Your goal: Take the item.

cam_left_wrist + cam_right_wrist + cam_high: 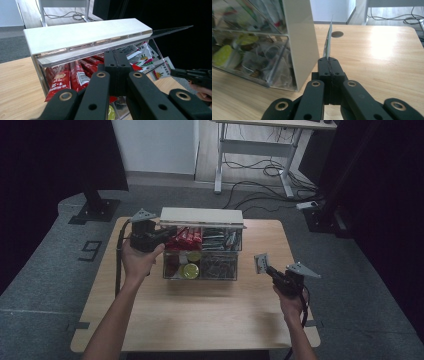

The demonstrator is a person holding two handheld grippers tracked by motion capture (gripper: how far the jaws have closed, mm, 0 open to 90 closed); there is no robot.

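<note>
Packet (261,262) in the right gripper (267,268) is what we see first: a small flat sachet, pinched by its lower edge between the clenched jaws and standing upright just above their tips, edge-on in the right gripper view (327,42). We hold that right gripper low over the wooden table (210,310), just beside the end wall of the clear organiser box (202,252), which lies to its left in its own view. Our left gripper (167,234) is at the far left corner of that box, its jaws pressed together; in the left gripper view they sit right under the edge of the raised clear lid (165,31), and we cannot tell whether they pinch the lid or merely touch it. Just beyond those jaws we see red stick packets (75,76) standing in the back compartment. Nearer to us the box holds yellow-green round pods (190,270).
</note>
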